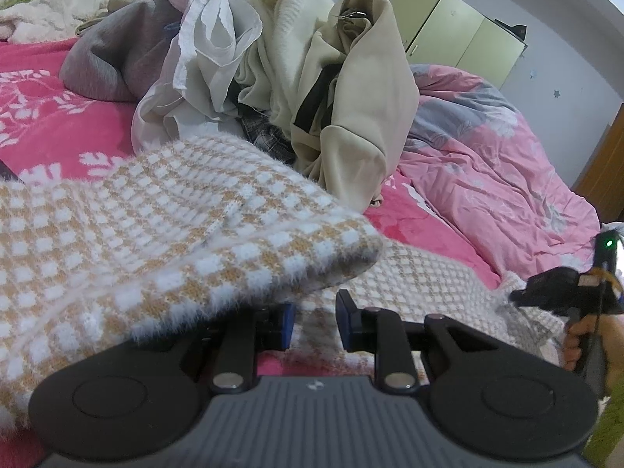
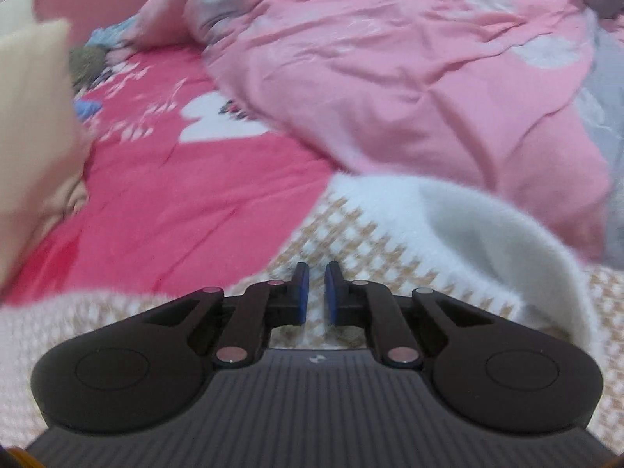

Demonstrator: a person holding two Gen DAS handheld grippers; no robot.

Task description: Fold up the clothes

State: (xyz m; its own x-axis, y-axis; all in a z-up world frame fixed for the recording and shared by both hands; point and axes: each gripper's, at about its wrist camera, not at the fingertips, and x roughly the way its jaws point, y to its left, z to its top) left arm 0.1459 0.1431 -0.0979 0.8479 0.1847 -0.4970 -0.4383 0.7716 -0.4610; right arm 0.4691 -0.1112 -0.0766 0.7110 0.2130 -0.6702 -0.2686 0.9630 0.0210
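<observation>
A fuzzy tan-and-white checked sweater (image 1: 167,234) lies on the bed, with one part folded over onto itself. My left gripper (image 1: 315,321) is open low over it. The folded edge drapes over the left fingertip (image 1: 286,321), and nothing sits between the pads. In the right wrist view the same sweater (image 2: 351,234) lies under my right gripper (image 2: 316,292). Its jaws stand a narrow gap apart with nothing between them. The sweater's white ribbed band (image 2: 487,226) curls up just right of it. The right gripper (image 1: 565,296) also shows in the left wrist view, held by a hand (image 1: 581,335).
A heap of unfolded clothes stands behind the sweater: a beige jacket (image 1: 362,89), a cream knit (image 1: 284,19), white cloth (image 1: 210,39) and a grey garment (image 1: 113,54). A rumpled pink quilt (image 2: 390,58) fills the right side. The red patterned sheet (image 2: 175,195) lies between them.
</observation>
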